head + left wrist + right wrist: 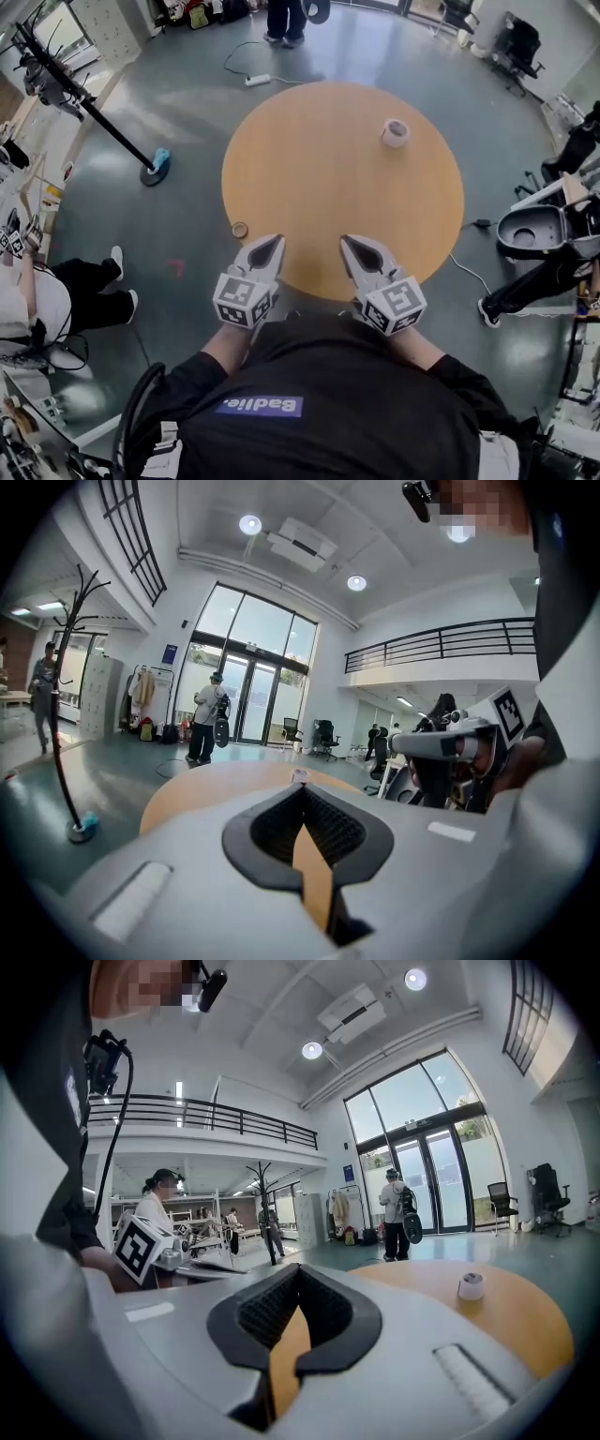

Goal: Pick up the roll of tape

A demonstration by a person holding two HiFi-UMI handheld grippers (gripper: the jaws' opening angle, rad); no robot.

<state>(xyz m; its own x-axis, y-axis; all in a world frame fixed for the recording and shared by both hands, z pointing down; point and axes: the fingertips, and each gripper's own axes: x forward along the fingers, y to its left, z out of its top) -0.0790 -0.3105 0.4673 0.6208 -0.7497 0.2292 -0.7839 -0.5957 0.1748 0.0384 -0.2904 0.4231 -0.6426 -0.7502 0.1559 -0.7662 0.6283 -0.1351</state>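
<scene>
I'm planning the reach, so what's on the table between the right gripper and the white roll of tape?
Nothing: in the head view only bare tabletop lies between the right gripper and the white roll of tape.

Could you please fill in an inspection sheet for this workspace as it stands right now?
Surface: round wooden table.
Job's things: white roll of tape, lying flat at the table's far right, untouched.
Clutter: small brown ring near the table's left edge.
Grippers: left tongs and right tongs both shut and empty, over the near edge.
Cables: power strip with its cord on the floor beyond the table; another cord on the floor at right.
Surroundings: coat stand at left; standing person beyond the table; seated person at left.
</scene>
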